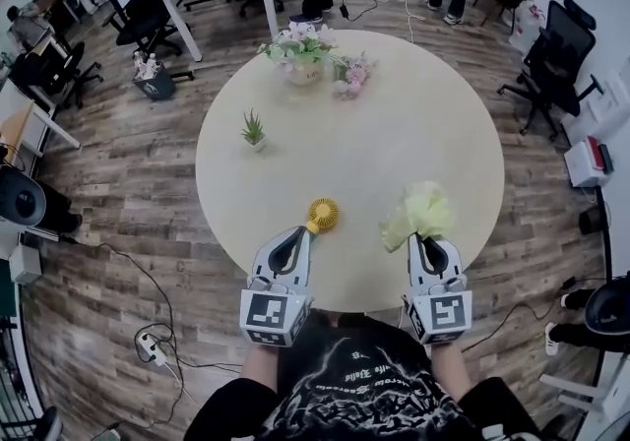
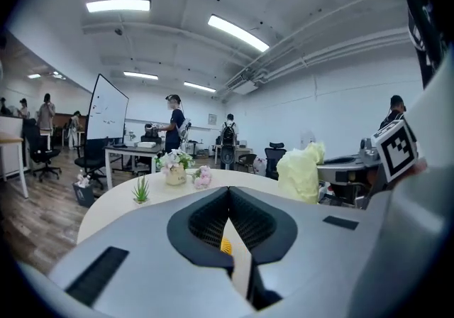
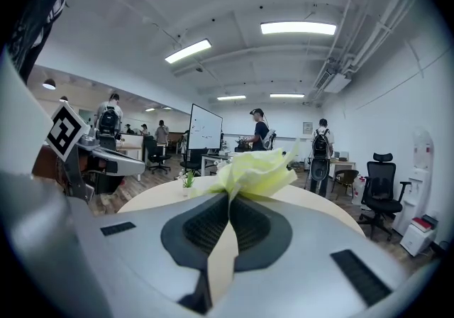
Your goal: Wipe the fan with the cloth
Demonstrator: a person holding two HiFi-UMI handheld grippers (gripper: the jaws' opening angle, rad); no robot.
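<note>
Fan (image 1: 323,214) shows whole overhead (left gripper view: yellow sliver).

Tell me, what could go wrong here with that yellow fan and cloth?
The left gripper pinches the fan only by its thin lower end, so wiping pressure may twist it loose.
The cloth is bunched in the right gripper; a loose fold could snag on the fan.
Both are near the edge of the table, so a dropped fan might fall off.

The fan (image 1: 323,215) is being held left of the cloth (image 1: 418,215) at the bench's (image 1: 433,124) near edge, potted plant (image 1: 254,130) and flowers (image 1: 300,53) behind.
</note>
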